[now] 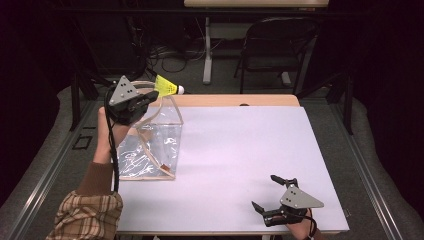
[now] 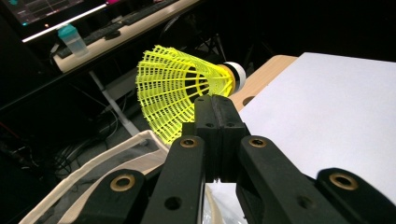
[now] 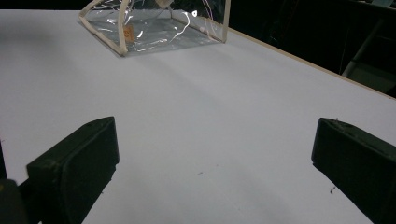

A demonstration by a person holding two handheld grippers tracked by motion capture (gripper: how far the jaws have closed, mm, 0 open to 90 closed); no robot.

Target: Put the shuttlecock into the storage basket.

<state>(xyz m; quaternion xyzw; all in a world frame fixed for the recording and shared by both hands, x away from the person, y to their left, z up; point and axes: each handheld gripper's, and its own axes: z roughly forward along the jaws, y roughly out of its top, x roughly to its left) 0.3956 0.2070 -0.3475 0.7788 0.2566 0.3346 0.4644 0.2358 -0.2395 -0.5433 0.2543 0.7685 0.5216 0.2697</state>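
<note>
A yellow shuttlecock [image 1: 166, 86] with a white cork tip hangs in the air above the table's far left corner. My left gripper [image 1: 151, 96] is shut on the rim of its mesh skirt. In the left gripper view the two black jaws meet on the shuttlecock [image 2: 180, 88] at the left gripper's tips [image 2: 217, 106]. Just below stands a clear plastic bag [image 1: 156, 140] with cream trim, its mouth [image 2: 93, 170] open upward. My right gripper [image 1: 263, 191] rests low near the table's front right, jaws wide open and empty. The right gripper [image 3: 215, 154] faces the bag [image 3: 154, 28] across the white surface.
The white table top [image 1: 250, 145] has a wooden strip along its far edge. Behind the table stand a black chair [image 1: 275, 45] and a desk leg. A desk with a keyboard and a bottle [image 2: 72, 39] lies beyond the shuttlecock.
</note>
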